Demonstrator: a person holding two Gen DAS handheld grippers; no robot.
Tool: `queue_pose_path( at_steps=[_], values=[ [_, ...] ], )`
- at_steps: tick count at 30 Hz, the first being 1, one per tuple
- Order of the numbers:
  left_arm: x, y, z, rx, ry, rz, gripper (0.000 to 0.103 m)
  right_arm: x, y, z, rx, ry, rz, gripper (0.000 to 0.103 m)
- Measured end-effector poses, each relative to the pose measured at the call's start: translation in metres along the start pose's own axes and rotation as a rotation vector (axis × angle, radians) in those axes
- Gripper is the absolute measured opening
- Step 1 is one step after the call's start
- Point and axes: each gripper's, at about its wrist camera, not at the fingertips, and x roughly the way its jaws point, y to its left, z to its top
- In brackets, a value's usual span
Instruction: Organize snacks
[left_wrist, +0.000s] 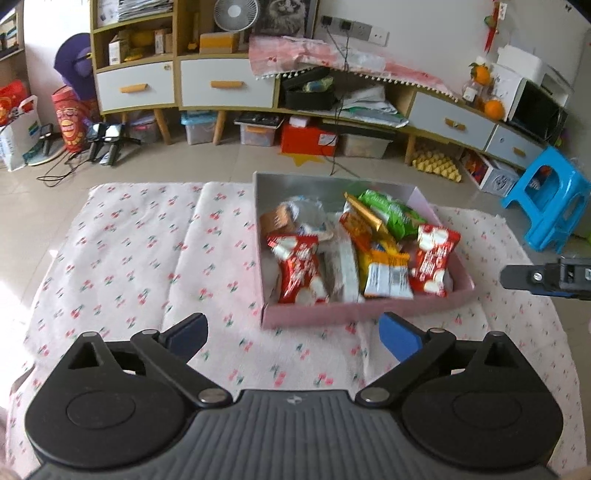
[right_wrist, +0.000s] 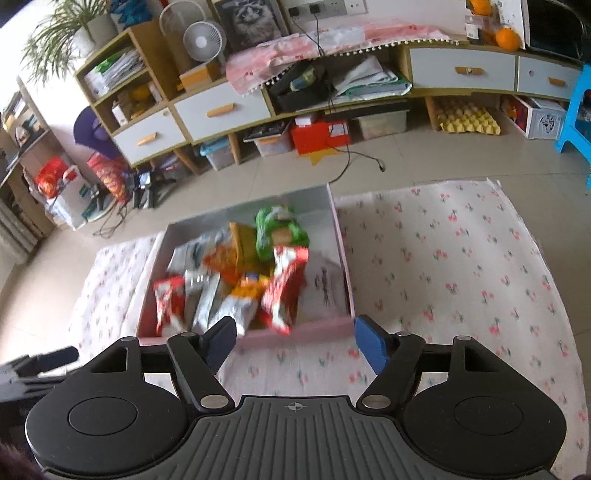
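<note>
A pink cardboard box (left_wrist: 332, 314) stands on a cherry-print cloth (left_wrist: 129, 251) and holds several snack packets: red-and-white ones (left_wrist: 299, 269), a yellow one (left_wrist: 388, 275), a green one (left_wrist: 391, 212). My left gripper (left_wrist: 291, 334) is open and empty, just before the box's near wall. My right gripper (right_wrist: 295, 341) is open and empty, at the near wall of the same box (right_wrist: 314, 330), where the red packet (right_wrist: 282, 291) and green packet (right_wrist: 279, 230) also show. The right gripper also shows at the right edge of the left wrist view (left_wrist: 546, 278).
A low cabinet with white drawers (left_wrist: 221, 88) lines the far wall, with storage bins and a red box (left_wrist: 308, 138) beneath. A blue plastic stool (left_wrist: 550, 206) stands at right. Cables lie on the tiled floor (left_wrist: 66, 166). Bare cloth lies on both sides of the box.
</note>
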Motion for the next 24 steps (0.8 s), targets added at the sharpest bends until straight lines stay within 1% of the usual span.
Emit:
queue_pose_path(
  at_steps=[2,6,10,12,17,21,24],
  values=[
    [-0.006,0.000,-0.006,0.000,0.000,0.014,0.102,-0.008,0.001,-0.011,-0.006,0.002,-0.010,0.075],
    [-0.017,-0.003,-0.017,0.002,0.001,0.029,0.102,-0.021,0.005,-0.027,0.000,0.009,-0.017,0.075],
    [-0.024,-0.008,-0.030,0.020,0.024,0.054,0.102,-0.033,0.011,-0.041,-0.022,0.003,-0.024,0.076],
    [-0.027,-0.009,-0.035,0.025,0.023,0.053,0.102,-0.038,0.015,-0.048,-0.038,-0.011,-0.027,0.081],
    [-0.031,-0.014,-0.046,0.020,0.013,0.040,0.102,-0.045,0.022,-0.063,-0.071,-0.032,-0.036,0.082],
    [-0.034,-0.018,-0.050,0.001,0.037,0.009,0.102,-0.047,0.028,-0.071,-0.083,-0.026,-0.020,0.082],
    [-0.039,-0.025,-0.051,0.018,0.018,0.037,0.102,-0.050,0.034,-0.072,-0.097,-0.043,-0.032,0.082]
  ],
)
